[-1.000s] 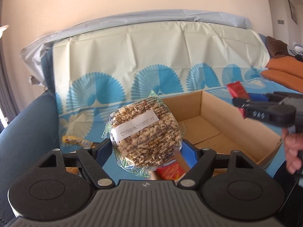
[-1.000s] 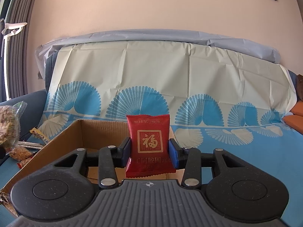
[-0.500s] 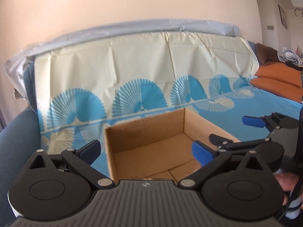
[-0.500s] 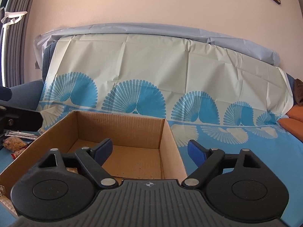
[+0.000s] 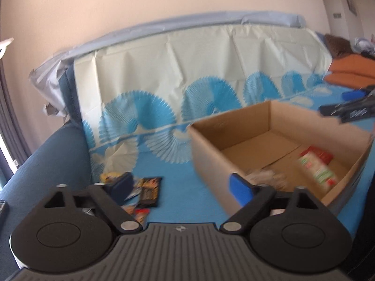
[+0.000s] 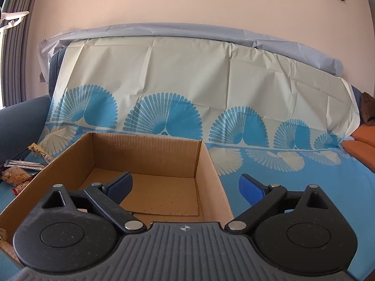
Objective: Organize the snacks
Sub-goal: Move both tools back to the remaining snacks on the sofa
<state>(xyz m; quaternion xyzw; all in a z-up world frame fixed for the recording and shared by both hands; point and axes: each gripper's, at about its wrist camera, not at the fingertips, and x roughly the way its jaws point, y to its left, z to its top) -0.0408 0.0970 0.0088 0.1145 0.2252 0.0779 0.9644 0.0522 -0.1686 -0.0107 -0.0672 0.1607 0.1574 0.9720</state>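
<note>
Both packets released and now lying in the cardboard box (image 5: 276, 126). Left hand-held gripper (image 5: 180, 185) empty, closing, swung left of the box toward loose snacks (image 5: 147, 187). Right hand-held gripper (image 6: 185, 185) empty, opening over the box.

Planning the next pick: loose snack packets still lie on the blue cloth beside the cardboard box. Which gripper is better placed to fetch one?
Left. The left gripper faces the loose packets, empty, jaws closing. The right gripper, empty, jaws opening, sits over the cardboard box, with the packets off at its far left.
</note>
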